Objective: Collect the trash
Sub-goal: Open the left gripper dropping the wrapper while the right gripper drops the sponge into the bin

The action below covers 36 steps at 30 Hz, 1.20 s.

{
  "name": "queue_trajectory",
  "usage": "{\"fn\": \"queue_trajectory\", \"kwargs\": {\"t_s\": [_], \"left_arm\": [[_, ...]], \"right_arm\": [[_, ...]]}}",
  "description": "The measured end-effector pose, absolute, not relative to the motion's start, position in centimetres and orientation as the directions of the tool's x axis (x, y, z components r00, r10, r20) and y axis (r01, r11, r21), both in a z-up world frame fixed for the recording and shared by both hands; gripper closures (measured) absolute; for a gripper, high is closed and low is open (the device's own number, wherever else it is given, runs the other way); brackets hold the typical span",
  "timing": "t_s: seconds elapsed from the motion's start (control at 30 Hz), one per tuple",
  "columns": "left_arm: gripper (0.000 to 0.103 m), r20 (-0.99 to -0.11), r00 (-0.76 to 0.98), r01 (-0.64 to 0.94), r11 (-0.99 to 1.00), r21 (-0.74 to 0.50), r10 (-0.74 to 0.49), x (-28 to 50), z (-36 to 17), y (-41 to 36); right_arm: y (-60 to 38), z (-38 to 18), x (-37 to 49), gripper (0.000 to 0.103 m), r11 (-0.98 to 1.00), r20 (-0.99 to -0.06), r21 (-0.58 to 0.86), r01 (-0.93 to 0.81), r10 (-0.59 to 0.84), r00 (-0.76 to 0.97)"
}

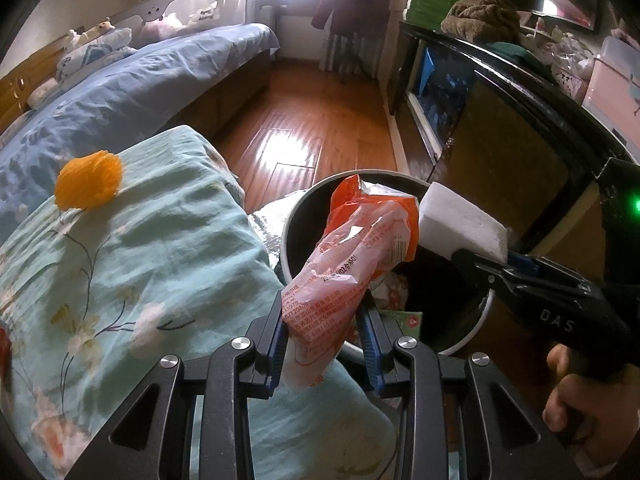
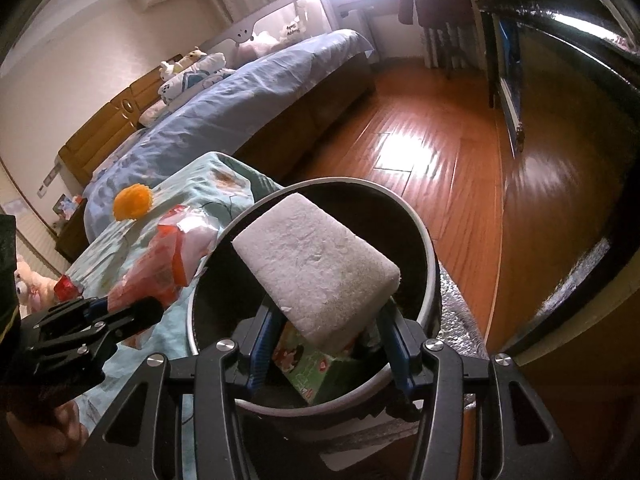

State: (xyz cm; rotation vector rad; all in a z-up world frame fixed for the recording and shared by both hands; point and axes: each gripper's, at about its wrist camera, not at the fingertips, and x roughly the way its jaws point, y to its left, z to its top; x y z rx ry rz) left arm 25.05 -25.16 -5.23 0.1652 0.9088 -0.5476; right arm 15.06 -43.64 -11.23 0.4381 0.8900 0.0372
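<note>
Bedroom, floral quilt (image 1: 120,280) on the bed. Left claw (image 1: 324,328) is clamped on an orange wrapper (image 1: 352,248) by the bin (image 1: 472,320) rim; right claw (image 2: 328,336) grips a white foam block (image 2: 316,260) over the opening. Drop-off step, I'd say: next both just need to let go.

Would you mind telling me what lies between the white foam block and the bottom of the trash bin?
In the right wrist view, a green printed carton lies inside the trash bin, directly beneath the white foam block held by the right gripper.
</note>
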Motion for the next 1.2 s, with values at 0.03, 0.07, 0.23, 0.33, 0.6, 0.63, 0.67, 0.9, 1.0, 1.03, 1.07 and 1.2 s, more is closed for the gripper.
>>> {"fn": "queue_trajectory", "kwargs": {"t_s": [0.03, 0.07, 0.23, 0.33, 0.6, 0.63, 0.67, 0.9, 1.0, 1.03, 1.07, 1.2], "left_arm": [[0.071, -0.786, 0.489, 0.516, 0.852, -0.089, -0.379, 25.1, -5.2, -25.3], [0.071, -0.786, 0.489, 0.516, 0.852, -0.088, -0.377, 25.2, -5.3, -25.4], [0.071, -0.788, 0.486, 0.523, 0.848, -0.086, -0.379, 25.2, -5.2, -26.0], [0.071, -0.787, 0.486, 0.528, 0.845, -0.083, -0.381, 25.2, -5.2, -26.2], [0.069, -0.79, 0.48, 0.53, 0.844, -0.085, -0.381, 25.4, -5.3, -26.6], [0.068, -0.791, 0.479, 0.529, 0.844, -0.086, -0.381, 25.5, -5.3, -26.6], [0.065, -0.792, 0.477, 0.528, 0.844, -0.089, -0.382, 25.5, -5.3, -26.6], [0.05, -0.778, 0.493, 0.514, 0.852, -0.101, -0.39, 24.9, -5.0, -25.7], [0.049, -0.771, 0.498, 0.508, 0.854, -0.112, -0.398, 24.5, -4.9, -24.8], [0.048, -0.767, 0.503, 0.504, 0.856, -0.115, -0.399, 24.2, -4.9, -24.3], [0.045, -0.764, 0.509, 0.495, 0.861, -0.117, -0.397, 23.9, -5.0, -23.7], [0.043, -0.761, 0.526, 0.454, 0.882, -0.127, -0.38, 23.1, -5.2, -21.6]], "right_arm": [[-43.7, -11.3, 15.1, 0.051, 0.911, -0.744, 0.386, 0.148, 0.212, 0.633], [-43.8, -11.3, 15.2, 0.051, 0.91, -0.746, 0.386, 0.148, 0.214, 0.631], [-44.1, -11.4, 15.5, 0.051, 0.911, -0.75, 0.383, 0.151, 0.211, 0.627], [-44.2, -11.5, 15.7, 0.051, 0.912, -0.753, 0.381, 0.152, 0.211, 0.624], [-44.5, -11.7, 16.2, 0.049, 0.914, -0.76, 0.378, 0.149, 0.215, 0.613], [-44.5, -11.8, 16.3, 0.048, 0.914, -0.763, 0.379, 0.147, 0.218, 0.608], [-44.5, -11.9, 16.4, 0.047, 0.914, -0.767, 0.379, 0.148, 0.22, 0.603], [-44.7, -11.6, 16.1, 0.034, 0.908, -0.759, 0.388, 0.155, 0.22, 0.613], [-44.5, -11.2, 15.6, 0.032, 0.899, -0.741, 0.41, 0.156, 0.229, 0.631], [-44.4, -11.0, 15.5, 0.03, 0.897, -0.735, 0.415, 0.154, 0.231, 0.637], [-44.2, -10.7, 15.2, 0.025, 0.894, -0.725, 0.423, 0.15, 0.235, 0.648], [-42.8, -10.0, 15.2, 0.013, 0.886, -0.702, 0.448, 0.117, 0.268, 0.66]]}}
